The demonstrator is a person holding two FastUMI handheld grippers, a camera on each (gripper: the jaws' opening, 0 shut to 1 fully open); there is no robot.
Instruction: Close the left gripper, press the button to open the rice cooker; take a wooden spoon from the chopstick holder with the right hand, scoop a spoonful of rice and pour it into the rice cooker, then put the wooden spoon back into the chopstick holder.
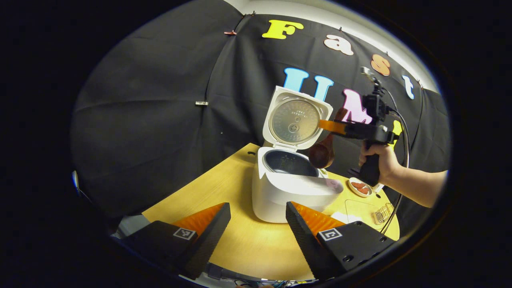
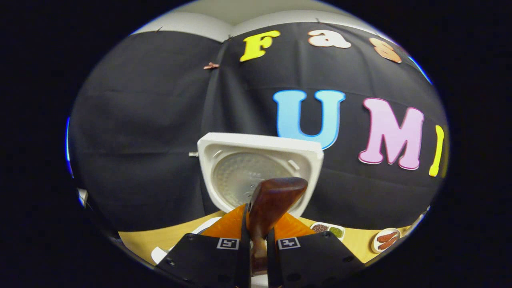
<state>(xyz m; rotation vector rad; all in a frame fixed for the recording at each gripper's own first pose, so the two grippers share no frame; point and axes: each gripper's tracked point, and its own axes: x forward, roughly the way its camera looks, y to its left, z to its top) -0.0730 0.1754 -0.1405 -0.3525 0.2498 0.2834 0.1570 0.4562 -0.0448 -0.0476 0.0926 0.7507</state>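
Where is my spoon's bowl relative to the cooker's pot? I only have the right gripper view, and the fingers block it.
Observer: In the left gripper view, the wooden spoon hangs bowl-down over the right rim of the inner pot, with its handle up in the right gripper.
Operator: Any rice left in the bowl?
Observer: I cannot tell; from here I see the bowl's rounded back.
Operator: Where is the left gripper?
Observer: The left gripper is open in front of the rice cooker, touching nothing.
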